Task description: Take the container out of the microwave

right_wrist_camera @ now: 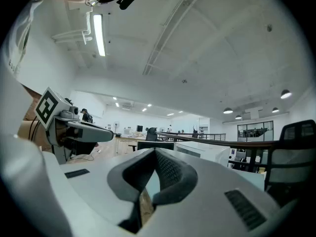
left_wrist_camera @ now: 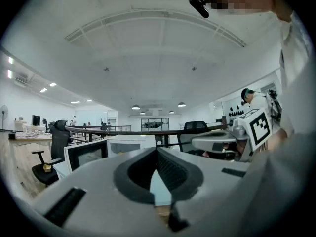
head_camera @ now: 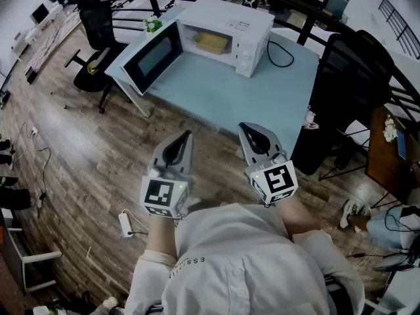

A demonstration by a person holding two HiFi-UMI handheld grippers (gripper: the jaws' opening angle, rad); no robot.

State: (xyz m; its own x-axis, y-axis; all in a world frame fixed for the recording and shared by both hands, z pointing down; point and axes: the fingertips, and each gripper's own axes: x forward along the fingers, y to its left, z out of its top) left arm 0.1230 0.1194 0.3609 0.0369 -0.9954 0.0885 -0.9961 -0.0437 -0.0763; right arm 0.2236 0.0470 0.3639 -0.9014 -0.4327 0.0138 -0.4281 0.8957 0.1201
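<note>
Two tools are level and side by side, close to the body, above the wooden floor [head_camera: 79, 149]. The left tool [head_camera: 186, 135] has its jaws together at the tips, and its own view shows nothing between them. The right tool [head_camera: 244, 127] looks the same: jaws closed, no thing held. Both point toward the tabletop [head_camera: 223, 94], but they are still well apart from it. On the floor, near the left tool, I see a white power strip [head_camera: 126, 223].

Further away is the light blue tabletop, and on its far part stands the white microwave [head_camera: 230, 20]. Its door [head_camera: 154, 54] is swung wide open to the left, so I can look into the chamber. The container [head_camera: 211, 42], yellowish and low, sits inside the microwave on the chamber bottom. A black cable [head_camera: 281, 54] lies in a loop on the tabletop just to the right of the microwave. Behind the door, on the left, stands a black office chair [head_camera: 97, 35].
</note>
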